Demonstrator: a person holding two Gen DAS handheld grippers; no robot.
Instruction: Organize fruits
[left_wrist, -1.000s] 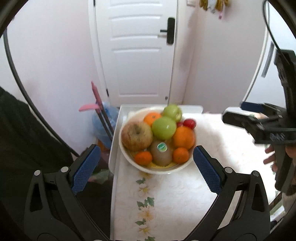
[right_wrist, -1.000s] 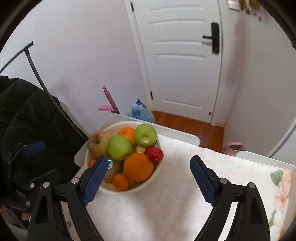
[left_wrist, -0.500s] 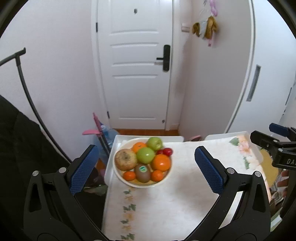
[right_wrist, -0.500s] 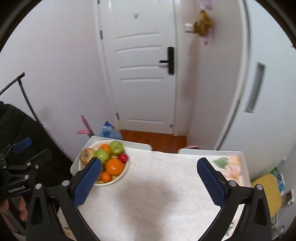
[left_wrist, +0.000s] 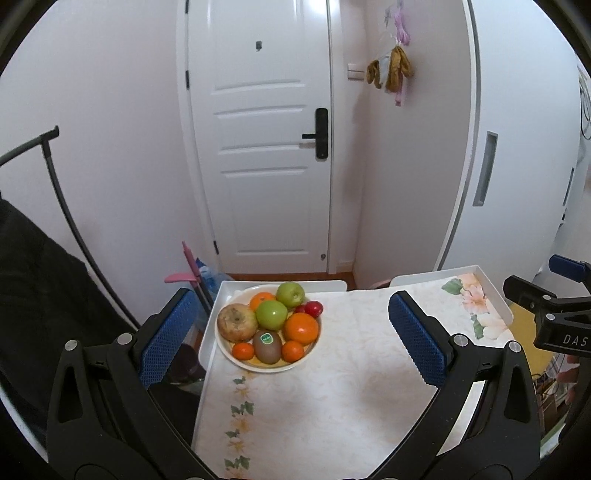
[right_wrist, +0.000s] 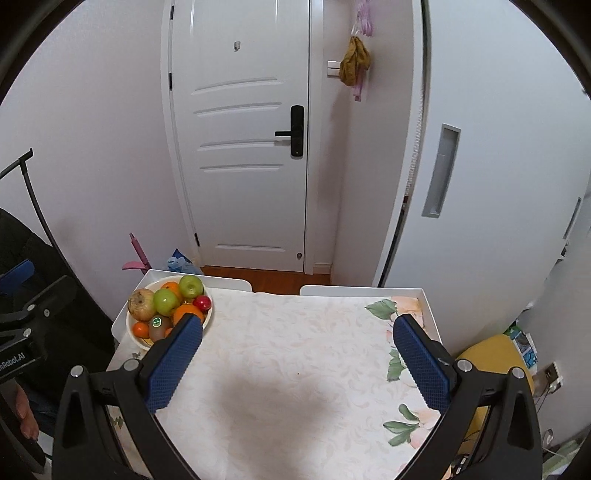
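A white bowl (left_wrist: 266, 369) holds a brownish apple (left_wrist: 236, 322), two green apples (left_wrist: 272, 314), oranges (left_wrist: 301, 327), a stickered kiwi (left_wrist: 266, 346), small tangerines and a red fruit (left_wrist: 314, 307). It stands at the far left of the cloth-covered table (left_wrist: 332, 398). My left gripper (left_wrist: 291, 299) hangs open above and short of the bowl, nothing between its blue pads. In the right wrist view the bowl (right_wrist: 142, 345) lies far left, partly behind the left pad. My right gripper (right_wrist: 297, 321) is wide open over bare cloth.
White trays (right_wrist: 362, 291) edge the table under the floral cloth. Behind it are a white door (right_wrist: 251, 147) and a wardrobe. A pink-handled tool (left_wrist: 190, 264) and bottles sit on the floor at left, a yellow stool (right_wrist: 491, 354) at right.
Both grippers have drawn back and upward from the bowl, which now looks smaller and farther off. The right gripper's jaws stand a little wider than a second ago.
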